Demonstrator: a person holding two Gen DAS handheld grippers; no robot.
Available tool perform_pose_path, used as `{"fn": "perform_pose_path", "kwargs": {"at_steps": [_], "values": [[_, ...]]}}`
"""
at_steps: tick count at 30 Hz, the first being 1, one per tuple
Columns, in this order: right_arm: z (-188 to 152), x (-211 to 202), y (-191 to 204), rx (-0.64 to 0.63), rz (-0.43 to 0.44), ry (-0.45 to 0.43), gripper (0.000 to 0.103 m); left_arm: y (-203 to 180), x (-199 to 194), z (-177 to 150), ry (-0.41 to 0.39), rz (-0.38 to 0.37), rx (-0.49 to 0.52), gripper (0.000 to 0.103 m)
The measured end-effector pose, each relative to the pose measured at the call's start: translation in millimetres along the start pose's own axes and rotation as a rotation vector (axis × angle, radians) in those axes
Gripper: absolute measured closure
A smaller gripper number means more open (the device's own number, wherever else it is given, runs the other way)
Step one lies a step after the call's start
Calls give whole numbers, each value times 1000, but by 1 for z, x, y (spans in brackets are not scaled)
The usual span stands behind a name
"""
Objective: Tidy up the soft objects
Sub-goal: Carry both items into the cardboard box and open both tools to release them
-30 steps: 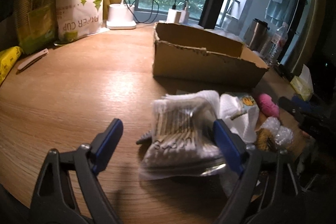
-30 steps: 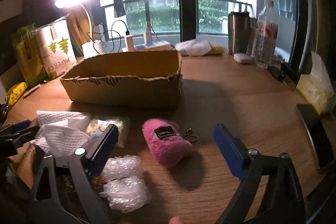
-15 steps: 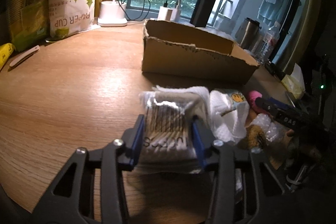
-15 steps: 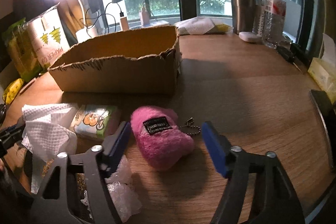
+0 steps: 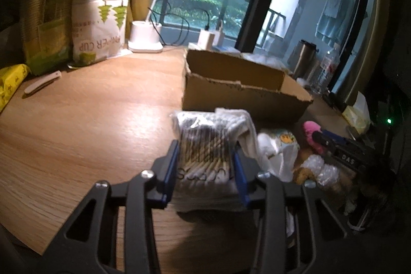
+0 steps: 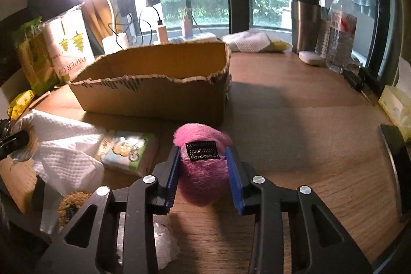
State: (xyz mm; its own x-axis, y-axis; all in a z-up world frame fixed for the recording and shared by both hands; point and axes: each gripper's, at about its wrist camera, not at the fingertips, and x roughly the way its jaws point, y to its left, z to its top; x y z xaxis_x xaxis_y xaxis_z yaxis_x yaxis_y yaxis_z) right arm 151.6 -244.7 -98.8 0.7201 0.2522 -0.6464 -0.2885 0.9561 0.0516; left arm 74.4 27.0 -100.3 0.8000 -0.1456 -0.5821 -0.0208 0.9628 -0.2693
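Just in front of the cardboard box [image 6: 154,89], the cotton swab bag [image 5: 205,158] is now squeezed by the left hand-held gripper [image 5: 206,171] and the pink plush pouch [image 6: 203,163] by the right hand-held gripper [image 6: 204,176], which were wide apart a moment ago, so both can likely be lifted into the box next.
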Motion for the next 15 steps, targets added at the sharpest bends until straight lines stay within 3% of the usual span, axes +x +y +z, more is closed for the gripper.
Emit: {"fn": "perform_pose_path", "kwargs": {"at_steps": [15], "values": [[29,-34,1,-16,11,-109,66,1,-20,26,-87,14,21,63]]}}
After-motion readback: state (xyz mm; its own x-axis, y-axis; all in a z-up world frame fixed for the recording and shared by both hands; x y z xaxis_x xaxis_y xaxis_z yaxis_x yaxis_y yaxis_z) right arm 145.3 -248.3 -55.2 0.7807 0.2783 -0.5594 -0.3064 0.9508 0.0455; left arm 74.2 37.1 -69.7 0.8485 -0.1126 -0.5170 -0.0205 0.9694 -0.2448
